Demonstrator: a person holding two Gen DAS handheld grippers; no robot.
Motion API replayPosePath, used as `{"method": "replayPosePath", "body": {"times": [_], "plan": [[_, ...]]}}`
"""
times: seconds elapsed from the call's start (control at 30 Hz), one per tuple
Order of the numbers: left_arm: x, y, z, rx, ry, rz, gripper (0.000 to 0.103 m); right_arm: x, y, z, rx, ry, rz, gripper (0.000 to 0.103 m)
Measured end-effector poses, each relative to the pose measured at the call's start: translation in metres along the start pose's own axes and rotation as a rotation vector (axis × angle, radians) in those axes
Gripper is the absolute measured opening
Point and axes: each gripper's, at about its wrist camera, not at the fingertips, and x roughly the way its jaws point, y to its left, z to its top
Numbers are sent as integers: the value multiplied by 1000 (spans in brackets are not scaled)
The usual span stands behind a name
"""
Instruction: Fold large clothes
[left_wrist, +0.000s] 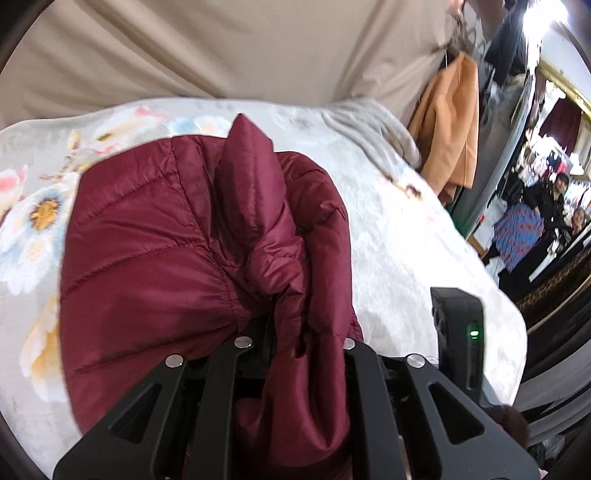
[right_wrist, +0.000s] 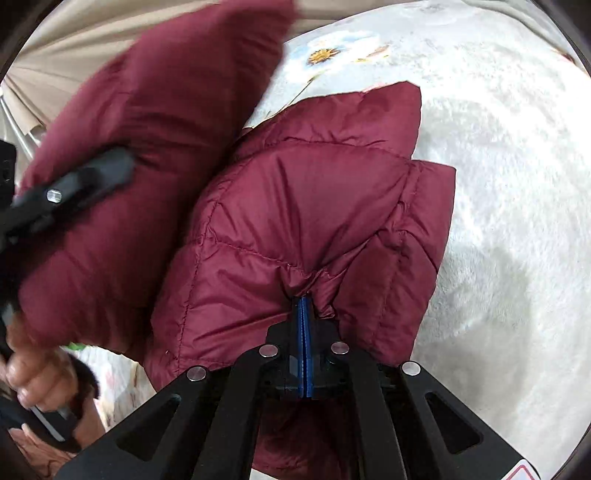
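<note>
Jacket (left_wrist: 155, 240) hiding left hand-held gripper (left_wrist: 275, 332)

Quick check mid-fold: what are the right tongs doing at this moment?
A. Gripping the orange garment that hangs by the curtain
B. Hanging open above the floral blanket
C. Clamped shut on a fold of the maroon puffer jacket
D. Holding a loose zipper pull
C: in the right wrist view the right tongs have their blue pads pressed together with the maroon puffer jacket bunched into them, above the floral blanket.

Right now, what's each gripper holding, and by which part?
Both hold the maroon puffer jacket: right gripper pinches a quilted fold; left gripper clamps bunched fabric, part unclear.
</note>
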Motion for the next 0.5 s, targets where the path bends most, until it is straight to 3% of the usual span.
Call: {"method": "replayPosePath", "body": {"times": [0.3,0.5], "plan": [[48,-2,-7,-26,68,6,12,-12,-20,2,55,-16,42,5],[71,-6,-19,-6,82,44,15,-52,-38,0,102,-90,75,5]]}}
